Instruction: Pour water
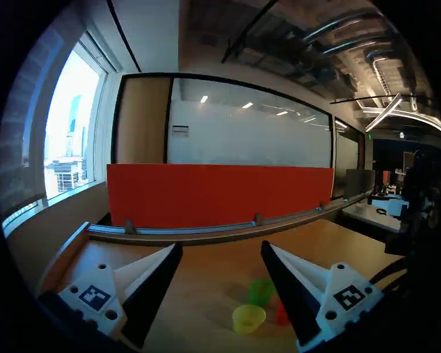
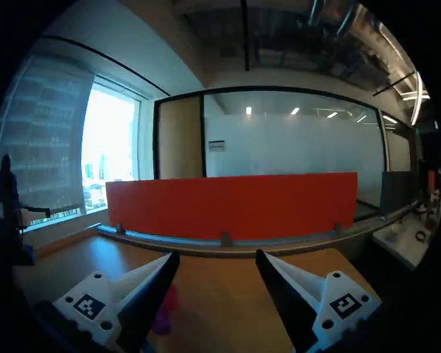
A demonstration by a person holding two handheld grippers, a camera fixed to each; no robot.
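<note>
Left gripper [image 1: 220, 244], right gripper [image 2: 217, 253] gape empty over desk [image 1: 214, 282]; yellow cup [image 1: 248, 317] below left, orange divider [image 1: 220, 194] beyond.

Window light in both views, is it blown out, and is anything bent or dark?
Left gripper view: window overexposed, glass wall frame bowed, yellow cup clear. Right gripper view: window glaring too, pink object dim, unclear.

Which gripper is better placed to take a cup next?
Left, probably: the left gripper, open, faces the yellow cup and green cup; the right gripper has a pink thing half behind one finger.
</note>
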